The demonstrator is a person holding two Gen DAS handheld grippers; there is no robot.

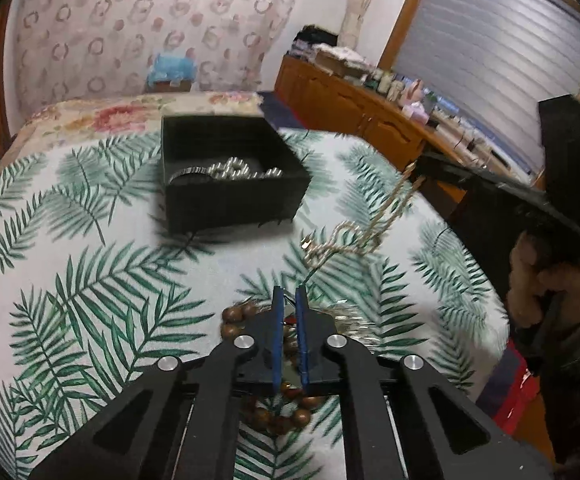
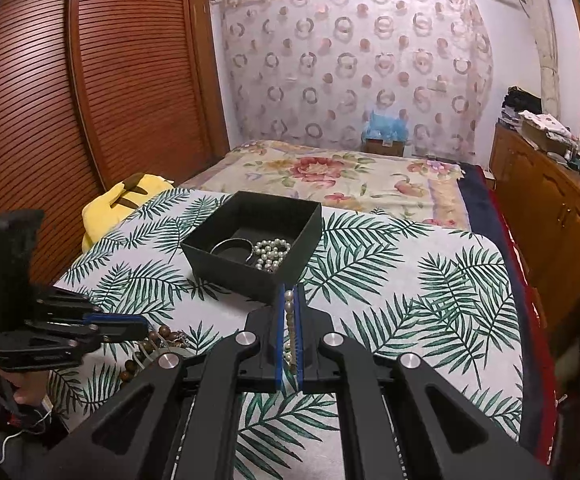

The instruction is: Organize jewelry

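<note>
A black open box (image 1: 230, 176) stands on the palm-leaf cloth; it also shows in the right wrist view (image 2: 250, 272). It holds a pearl strand (image 2: 272, 254) and a dark bangle (image 2: 232, 249). My left gripper (image 1: 290, 294) is shut over a brown wooden bead bracelet (image 1: 234, 320) lying near the table's front edge. My right gripper (image 2: 289, 294) is shut on a pearl-and-chain necklace (image 2: 289, 312) and holds it above the table. In the left wrist view the necklace (image 1: 370, 224) hangs from the right gripper, its lower end trailing above the cloth.
The table with the palm-leaf cloth (image 2: 410, 280) stands before a floral bed (image 2: 330, 176). A yellow plush (image 2: 126, 200) lies at the table's left. A wooden cabinet (image 2: 550, 216) with clutter runs along the right. A silvery piece (image 1: 350, 316) lies beside the bracelet.
</note>
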